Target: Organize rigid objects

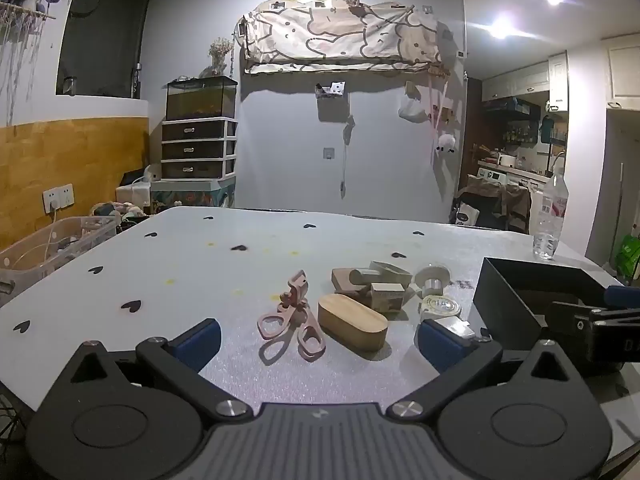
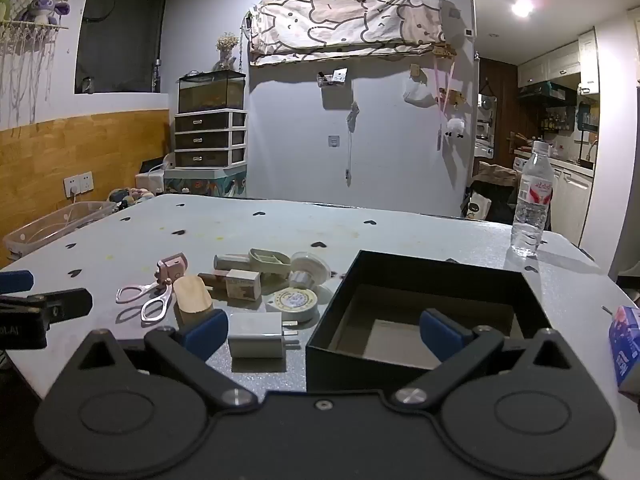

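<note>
A cluster of small items lies mid-table: pink scissors (image 1: 290,326) (image 2: 146,300), an oval wooden box (image 1: 353,322) (image 2: 192,294), wooden blocks (image 1: 372,284) (image 2: 236,280), a tape roll (image 1: 440,306) (image 2: 294,302) and a white charger plug (image 2: 260,338) (image 1: 460,328). An open black box (image 2: 428,312) (image 1: 532,292) stands to their right. My left gripper (image 1: 318,340) is open and empty, just short of the scissors and wooden box. My right gripper (image 2: 324,334) is open and empty, straddling the charger and the black box's near wall.
A water bottle (image 2: 530,200) (image 1: 550,216) stands at the table's far right. A blue carton (image 2: 626,344) sits at the right edge. A clear plastic bin (image 1: 52,242) is beside the table's left side. The white tabletop (image 1: 240,256) has black heart marks.
</note>
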The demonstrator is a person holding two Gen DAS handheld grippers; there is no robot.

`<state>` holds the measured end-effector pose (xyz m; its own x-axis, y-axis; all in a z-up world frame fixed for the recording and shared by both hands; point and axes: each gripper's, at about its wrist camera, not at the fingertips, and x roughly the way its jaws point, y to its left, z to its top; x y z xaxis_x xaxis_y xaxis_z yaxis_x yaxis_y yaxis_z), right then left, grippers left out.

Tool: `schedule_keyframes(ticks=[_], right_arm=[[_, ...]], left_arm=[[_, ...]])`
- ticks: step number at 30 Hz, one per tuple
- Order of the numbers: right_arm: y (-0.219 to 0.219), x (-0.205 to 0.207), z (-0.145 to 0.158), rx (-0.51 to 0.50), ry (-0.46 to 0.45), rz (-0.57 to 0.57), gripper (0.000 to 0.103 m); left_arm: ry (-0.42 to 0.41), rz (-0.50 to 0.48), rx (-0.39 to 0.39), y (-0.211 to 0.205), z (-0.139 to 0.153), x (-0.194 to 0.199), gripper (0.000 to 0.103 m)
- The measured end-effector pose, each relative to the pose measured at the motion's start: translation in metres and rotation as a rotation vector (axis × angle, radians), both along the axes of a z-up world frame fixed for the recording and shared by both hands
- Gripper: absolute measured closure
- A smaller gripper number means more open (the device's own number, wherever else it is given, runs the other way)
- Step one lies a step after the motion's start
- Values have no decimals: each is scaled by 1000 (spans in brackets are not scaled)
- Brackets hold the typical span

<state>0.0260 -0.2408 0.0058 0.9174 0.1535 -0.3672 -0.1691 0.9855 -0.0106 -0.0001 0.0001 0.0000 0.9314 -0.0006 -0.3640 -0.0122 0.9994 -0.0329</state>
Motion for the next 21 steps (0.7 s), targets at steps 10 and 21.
schedule_keyframes(ticks=[10,21], right_arm=[[0,1,-1,1,1,0,0],[1,2,-1,-5,12,-1,0]], left_arm=[[4,-1,1,0,0,0,0],[8,-17,-10,1,-10,3,0]])
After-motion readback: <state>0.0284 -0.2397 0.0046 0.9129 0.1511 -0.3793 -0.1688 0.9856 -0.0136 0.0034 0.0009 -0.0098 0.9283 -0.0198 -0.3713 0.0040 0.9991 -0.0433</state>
